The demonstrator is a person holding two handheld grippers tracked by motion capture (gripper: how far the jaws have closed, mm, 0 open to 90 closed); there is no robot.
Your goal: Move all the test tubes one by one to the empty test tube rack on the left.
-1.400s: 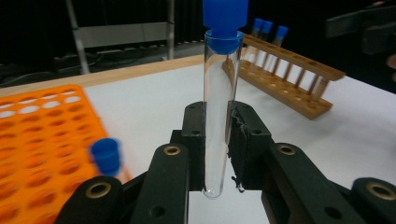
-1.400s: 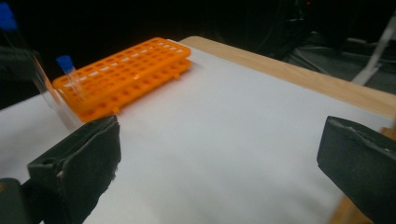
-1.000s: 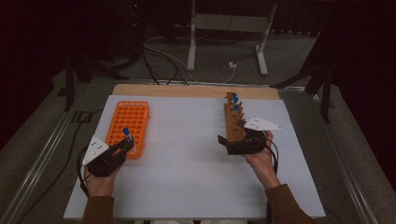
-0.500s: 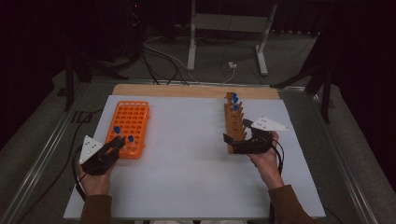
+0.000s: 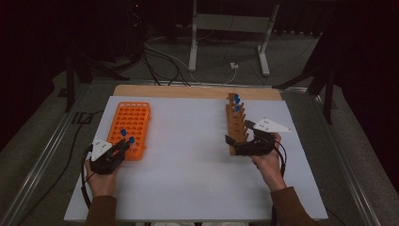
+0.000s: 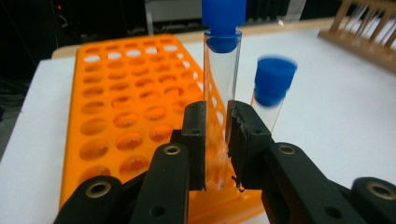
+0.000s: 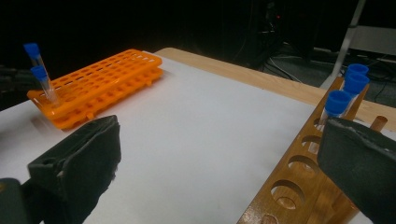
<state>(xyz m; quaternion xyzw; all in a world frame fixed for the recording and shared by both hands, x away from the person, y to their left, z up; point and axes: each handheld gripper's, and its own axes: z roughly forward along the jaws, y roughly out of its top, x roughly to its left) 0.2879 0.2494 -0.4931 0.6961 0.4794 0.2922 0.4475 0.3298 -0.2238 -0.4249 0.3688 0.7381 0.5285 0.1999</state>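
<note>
While the left gripper [image 6: 217,140] pinches a clear blue-capped tube [image 6: 222,84] upright over the near right corner of the orange rack [image 5: 130,128], a second capped tube [image 6: 272,91] stands in a hole just beside it. That rack sits near the table's [image 5: 188,165] left edge. Near the right edge, the wooden rack [image 7: 299,177] holds three blue-capped tubes [image 7: 337,105] at its far end; the right gripper [image 7: 219,163] hangs spread wide beside it.

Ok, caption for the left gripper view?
Left tongs shut on a blue-capped tube at the orange rack, beside a second capped tube.
</note>
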